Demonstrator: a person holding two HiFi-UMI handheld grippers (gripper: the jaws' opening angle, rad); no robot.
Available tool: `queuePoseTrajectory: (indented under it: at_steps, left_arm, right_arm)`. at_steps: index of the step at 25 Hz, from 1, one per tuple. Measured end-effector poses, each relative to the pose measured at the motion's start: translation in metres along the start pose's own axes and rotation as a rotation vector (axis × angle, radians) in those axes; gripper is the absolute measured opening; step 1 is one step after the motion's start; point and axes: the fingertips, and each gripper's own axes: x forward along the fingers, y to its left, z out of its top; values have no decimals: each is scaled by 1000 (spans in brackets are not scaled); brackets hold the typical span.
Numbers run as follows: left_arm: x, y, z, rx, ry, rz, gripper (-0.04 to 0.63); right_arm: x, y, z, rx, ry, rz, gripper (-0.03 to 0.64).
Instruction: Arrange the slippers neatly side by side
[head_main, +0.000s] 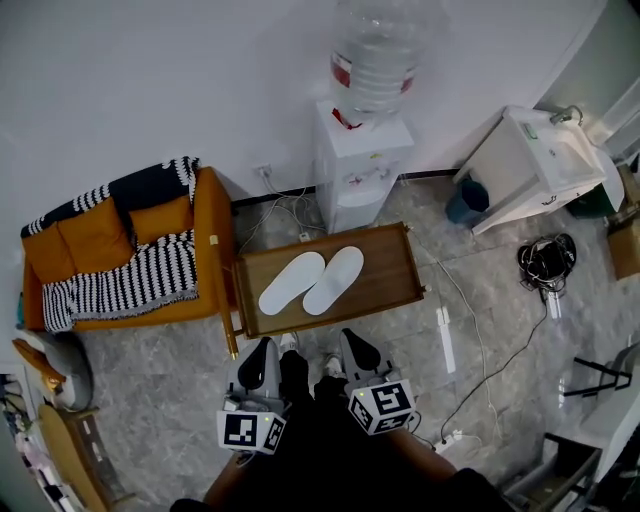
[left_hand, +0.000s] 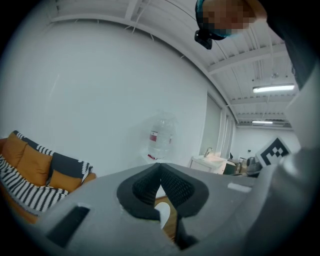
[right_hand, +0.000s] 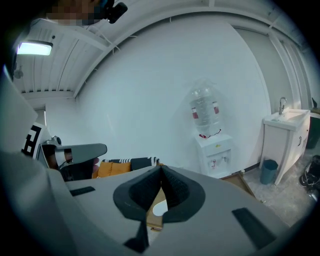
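I am holding both tools low and close to my body, just short of the desk's (head_main: 395, 291) near edge, and both are empty. The left hand-held gripper (head_main: 264, 358) is showing its pads pressed together with nothing between them, and the right hand-held gripper (head_main: 354, 346) is closed the same way. The left slipper (head_main: 291, 283) and the right slipper (head_main: 334, 279) are lying in the middle of the desk, straight ahead of me. They are just beside each other and seemingly touching, with their long axes slanting from the near left corner towards the far right corner. The left tool is sitting nearest the left slipper's heel, while the right tool is sitting a little right of the other heel. To my eye the pair is already looking tidy. The head view is giving me both slippers whole, with their slant. Each gripper view is showing only a white sliver of one of them and some brown wood under the closed pads, but is settling how those pads are meeting.
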Motion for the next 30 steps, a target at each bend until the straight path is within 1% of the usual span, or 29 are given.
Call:
queuePoseTrajectory:
  at_steps: [5,9,17,25,30]
  left_arm:
    - [38,29,8,11,18,-51,12]
    - [66,50,11,5,33,-86,12]
    - [104,79,9,-7,63,-125,12]
    - [126,103,0,-11,104,-149,12]
    - [138,111,-3,-16,115,-154,12]
  right_arm:
    - [36,-8,6,27,19,-64,11]
    - [65,-13,6,52,36,-101,11]
    - [118,-35,-13,118,91,-174,12]
    - [166,-66,-45,185,161,-249,14]
    - [186,-87,-82,227,240,-300,14]
